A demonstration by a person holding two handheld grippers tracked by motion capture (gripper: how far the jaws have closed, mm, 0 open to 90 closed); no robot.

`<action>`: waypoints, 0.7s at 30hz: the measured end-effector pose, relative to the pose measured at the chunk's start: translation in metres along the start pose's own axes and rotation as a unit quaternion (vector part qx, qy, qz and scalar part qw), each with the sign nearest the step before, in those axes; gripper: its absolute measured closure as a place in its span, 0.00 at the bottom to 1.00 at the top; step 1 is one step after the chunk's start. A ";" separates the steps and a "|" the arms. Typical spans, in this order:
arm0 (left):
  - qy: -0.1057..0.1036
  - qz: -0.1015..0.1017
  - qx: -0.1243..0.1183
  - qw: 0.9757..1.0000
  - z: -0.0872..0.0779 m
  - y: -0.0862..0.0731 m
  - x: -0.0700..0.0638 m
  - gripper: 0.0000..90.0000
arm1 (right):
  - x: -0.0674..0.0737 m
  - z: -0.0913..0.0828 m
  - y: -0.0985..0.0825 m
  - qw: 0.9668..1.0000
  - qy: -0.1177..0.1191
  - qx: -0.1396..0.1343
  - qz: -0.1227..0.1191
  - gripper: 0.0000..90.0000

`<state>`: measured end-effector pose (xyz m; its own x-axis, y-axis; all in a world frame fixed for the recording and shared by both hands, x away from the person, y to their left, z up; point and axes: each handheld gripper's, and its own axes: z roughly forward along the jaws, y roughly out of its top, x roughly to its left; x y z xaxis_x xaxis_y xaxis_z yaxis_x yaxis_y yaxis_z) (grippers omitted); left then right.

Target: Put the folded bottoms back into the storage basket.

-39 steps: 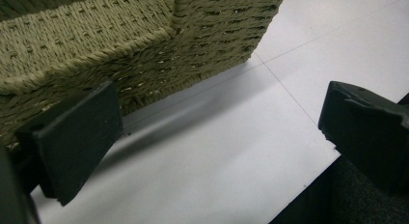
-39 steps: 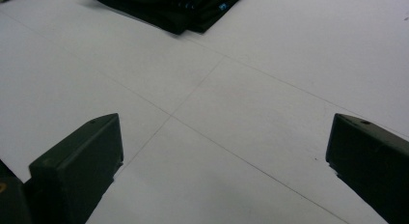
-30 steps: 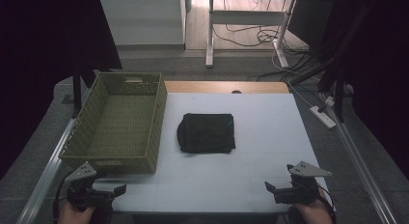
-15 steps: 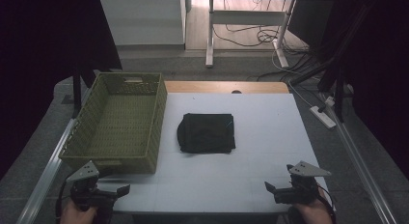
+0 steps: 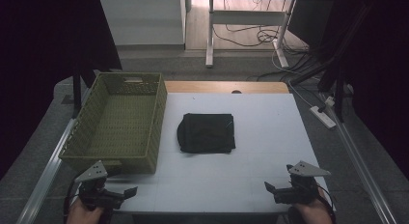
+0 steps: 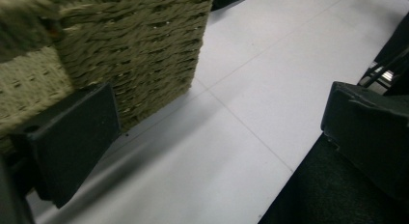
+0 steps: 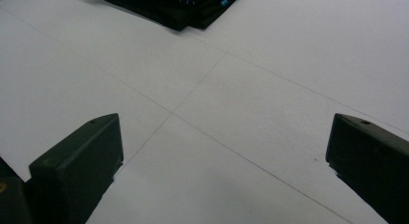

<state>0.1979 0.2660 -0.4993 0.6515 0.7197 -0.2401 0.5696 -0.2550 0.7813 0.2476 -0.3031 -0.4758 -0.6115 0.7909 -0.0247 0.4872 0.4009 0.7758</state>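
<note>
A folded black cloth [image 5: 206, 133] lies in the middle of the white table [image 5: 270, 132]. To its left stands an olive woven basket [image 5: 115, 120] with nothing in it. My left gripper [image 5: 124, 193] is held at the table's front left corner, just in front of the basket. In the left gripper view the left gripper [image 6: 217, 132] is open, its jaws wide apart, with the basket's corner [image 6: 135, 50] close ahead. My right gripper [image 5: 271, 191] is at the front right; in the right gripper view the right gripper [image 7: 224, 161] is open over bare table, and the cloth [image 7: 178, 7] lies farther ahead.
A wooden strip [image 5: 226, 86] runs along the table's far edge. Metal rails [image 5: 48, 161] flank both sides. A power strip [image 5: 323, 117] and cables [image 5: 251, 38] lie on the floor beyond.
My left gripper has shifted slightly right and toward the front edge. The right gripper, cloth and basket have stayed put.
</note>
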 end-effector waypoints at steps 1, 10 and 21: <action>-0.005 0.003 0.000 1.000 0.002 0.001 -0.001 0.00 | 0.000 0.000 0.000 1.000 0.000 0.000 0.000 0.00; -0.021 0.015 0.006 1.000 0.011 0.006 -0.008 0.00 | 0.000 0.000 0.000 1.000 0.001 0.001 0.000 0.00; -0.054 0.034 -0.002 0.998 0.024 0.014 -0.018 0.00 | 0.000 0.000 0.000 1.000 0.000 0.002 0.000 0.00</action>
<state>0.2061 0.2340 -0.4974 0.7390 0.6266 -0.2474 0.5203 -0.2977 0.8004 0.2480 -0.3028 -0.4760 -0.6117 0.7907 -0.0238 0.4905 0.4027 0.7728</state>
